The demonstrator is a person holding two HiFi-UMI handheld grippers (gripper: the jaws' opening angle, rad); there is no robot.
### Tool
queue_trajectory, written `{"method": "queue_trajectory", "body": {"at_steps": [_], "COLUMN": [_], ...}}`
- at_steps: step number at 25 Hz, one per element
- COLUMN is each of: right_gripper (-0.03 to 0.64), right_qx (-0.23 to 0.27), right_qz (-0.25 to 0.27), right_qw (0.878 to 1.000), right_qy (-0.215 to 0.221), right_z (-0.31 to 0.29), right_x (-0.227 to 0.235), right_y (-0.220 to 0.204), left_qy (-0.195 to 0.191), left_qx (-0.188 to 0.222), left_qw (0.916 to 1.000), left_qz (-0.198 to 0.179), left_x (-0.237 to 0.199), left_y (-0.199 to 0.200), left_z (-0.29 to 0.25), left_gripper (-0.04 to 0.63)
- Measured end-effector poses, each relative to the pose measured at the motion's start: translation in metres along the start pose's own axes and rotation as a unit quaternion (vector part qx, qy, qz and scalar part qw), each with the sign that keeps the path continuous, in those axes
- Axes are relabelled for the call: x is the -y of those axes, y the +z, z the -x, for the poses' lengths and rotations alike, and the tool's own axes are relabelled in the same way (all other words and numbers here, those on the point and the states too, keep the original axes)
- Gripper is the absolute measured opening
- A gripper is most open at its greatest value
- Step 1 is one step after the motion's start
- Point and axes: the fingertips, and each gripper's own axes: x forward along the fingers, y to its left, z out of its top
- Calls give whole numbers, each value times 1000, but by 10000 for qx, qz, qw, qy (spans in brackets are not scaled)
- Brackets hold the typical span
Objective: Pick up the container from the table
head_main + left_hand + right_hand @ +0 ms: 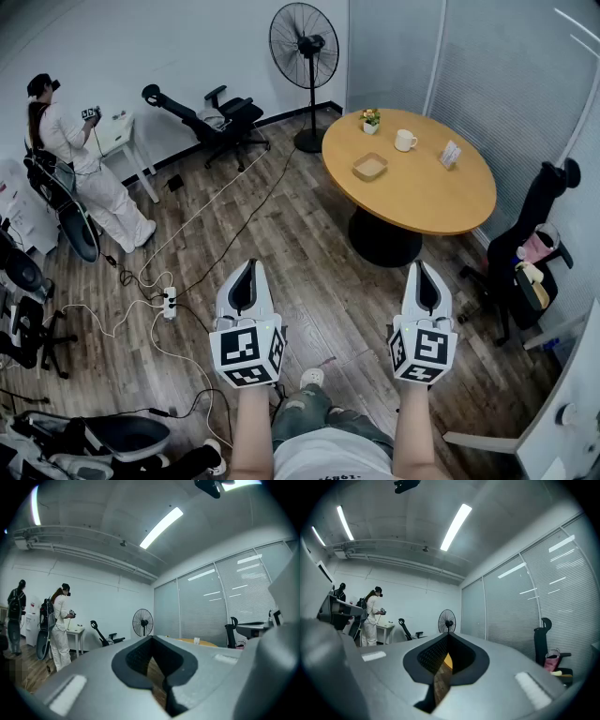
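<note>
Both grippers sit low in the head view, held level at the end of bare forearms, over wood floor [309,234]. Left gripper [249,265]: jaws tip to tip, nothing in them, only a thin slit of floor showing behind the tips in its own view. Right gripper [421,266]: same, fully closed and empty.

Container [369,167] is a shallow tan tray sitting on the round wooden table [441,202], well ahead of both grippers and untouched. It is closer to the right gripper's side. Also on the table: white mug [405,141] just beyond the container, small potted plant [370,119] near the far edge, card stand [450,154] to the right of the mug.

Standing fan [305,45] behind the table. Power strip [170,302] and cables on the floor left of the left gripper. Person [80,159] in white stands far left.
</note>
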Motion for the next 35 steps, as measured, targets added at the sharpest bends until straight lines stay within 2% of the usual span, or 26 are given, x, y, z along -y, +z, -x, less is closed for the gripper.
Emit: {"method": "queue_trajectory", "body": {"at_steps": [12, 18, 23, 27, 32, 35], "right_gripper": [11, 11, 14, 64, 230, 287], "right_qx": [-48, -111, -31, 75, 45, 19], "right_qz": [-33, -21, -246, -300, -392, -450], "right_qw": [10000, 9999, 9997, 9995, 9986, 9983], "right_qy": [6, 12, 52, 77, 365, 363], "right_z": [-12, -40, -72, -97, -122, -136], "right_x": [0, -5, -16, -25, -44, -45], "right_y": [-7, -10, -7, -6, -10, -12], "left_qy": [20, 9, -73, -196, -329, -387], "left_qx": [-36, -89, -86, -94, -124, -171], "left_qw": [10000, 10000, 9999, 9998, 9994, 9991], "left_qz": [-19, -14, -7, -29, -32, -23], "left_x": [-4, -13, -29, -40, -51, -53], "left_y": [-5, -7, -7, -8, -11, -14], "left_z": [-12, -38, -71, -102, -131, -147], "left_gripper": [0, 0, 0, 0, 0, 0]}}
